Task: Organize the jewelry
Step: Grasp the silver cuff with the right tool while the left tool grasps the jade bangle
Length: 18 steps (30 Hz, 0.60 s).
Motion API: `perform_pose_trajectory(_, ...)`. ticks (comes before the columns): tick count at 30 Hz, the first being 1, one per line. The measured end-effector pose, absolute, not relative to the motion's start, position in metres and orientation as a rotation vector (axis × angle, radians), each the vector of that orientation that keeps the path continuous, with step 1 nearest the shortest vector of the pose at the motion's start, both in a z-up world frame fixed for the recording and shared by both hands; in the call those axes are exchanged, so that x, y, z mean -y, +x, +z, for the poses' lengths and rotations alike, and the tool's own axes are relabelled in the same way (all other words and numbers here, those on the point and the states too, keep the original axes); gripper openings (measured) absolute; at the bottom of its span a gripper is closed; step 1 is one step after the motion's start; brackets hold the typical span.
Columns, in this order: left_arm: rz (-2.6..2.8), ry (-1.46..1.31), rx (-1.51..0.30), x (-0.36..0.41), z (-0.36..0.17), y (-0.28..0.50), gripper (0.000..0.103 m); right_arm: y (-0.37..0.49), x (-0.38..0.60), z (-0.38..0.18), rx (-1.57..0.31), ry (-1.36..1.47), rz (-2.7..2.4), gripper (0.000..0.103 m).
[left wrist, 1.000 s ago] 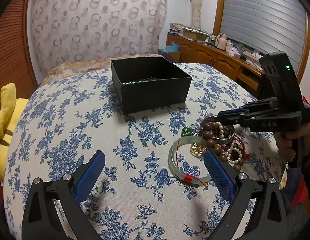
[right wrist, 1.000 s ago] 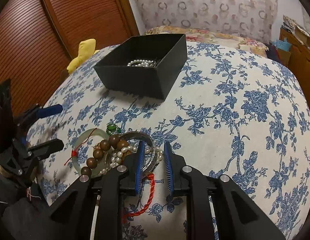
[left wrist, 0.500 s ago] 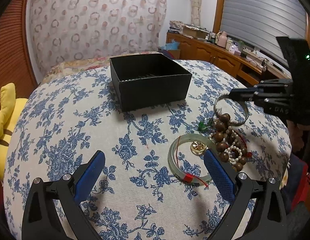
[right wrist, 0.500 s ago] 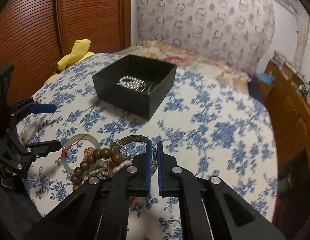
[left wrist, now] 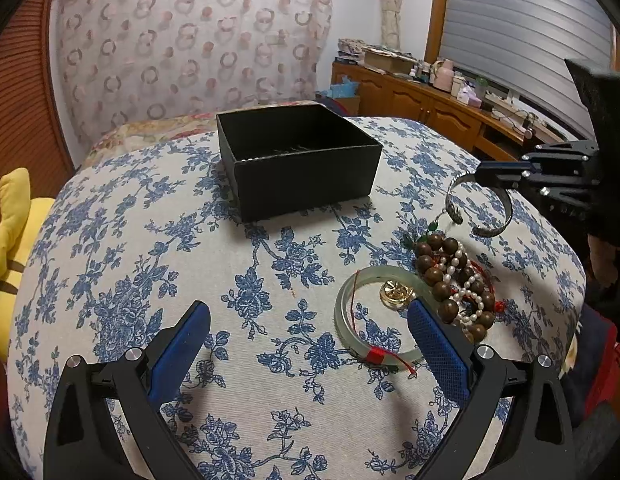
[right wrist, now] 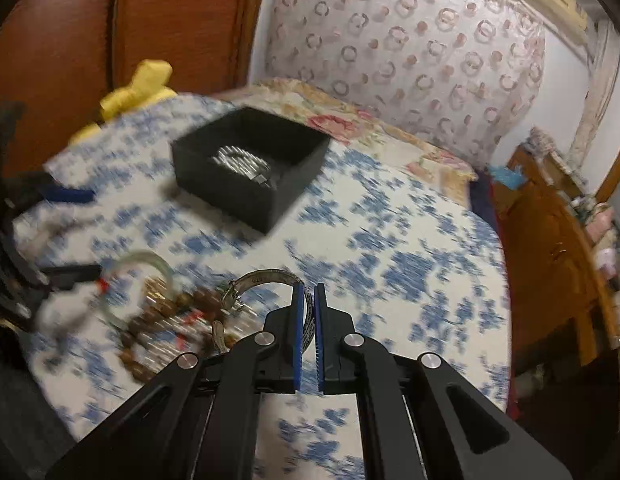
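Observation:
My right gripper [right wrist: 307,292] is shut on a silver cuff bracelet [right wrist: 261,280] and holds it in the air above the jewelry pile; it shows in the left wrist view [left wrist: 486,174] with the cuff [left wrist: 498,220] hanging from it. A black open box [left wrist: 297,160] stands mid-table and holds a pearl strand [right wrist: 239,162]. The pile on the table has a pale green bangle [left wrist: 360,320], brown wooden beads [left wrist: 438,264], small pearls [left wrist: 466,296] and a gold piece [left wrist: 396,291]. My left gripper [left wrist: 310,332] is open and empty, low over the tablecloth, next to the bangle.
The round table has a blue floral cloth [left wrist: 149,240]. A yellow plush toy [left wrist: 9,232] sits at the left edge. A wooden cabinet [left wrist: 422,100] with clutter runs along the right wall. A bed with a patterned headboard [right wrist: 410,60] lies behind the table.
My right gripper closed on the silver cuff, lifted it off the pile and carried it up toward the box. The left gripper has stayed in place, open.

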<state>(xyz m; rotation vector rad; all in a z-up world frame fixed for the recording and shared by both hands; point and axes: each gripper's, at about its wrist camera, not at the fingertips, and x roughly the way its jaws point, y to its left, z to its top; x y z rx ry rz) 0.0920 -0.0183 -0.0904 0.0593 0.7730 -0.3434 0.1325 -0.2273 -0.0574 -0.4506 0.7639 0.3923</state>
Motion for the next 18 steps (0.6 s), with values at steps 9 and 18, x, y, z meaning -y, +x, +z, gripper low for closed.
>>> perform_pose_trajectory(9,-0.341,0.060,-0.775,0.019,-0.091,0.092,0.095,0.146,0.250,-0.066,-0.686,-0.370,0.284,0.006)
perform_pose_trajectory(18,-0.374,0.079,-0.788,0.032,-0.089,0.101,0.095,0.148,0.255,-0.058,-0.675,-0.329,0.306,0.006)
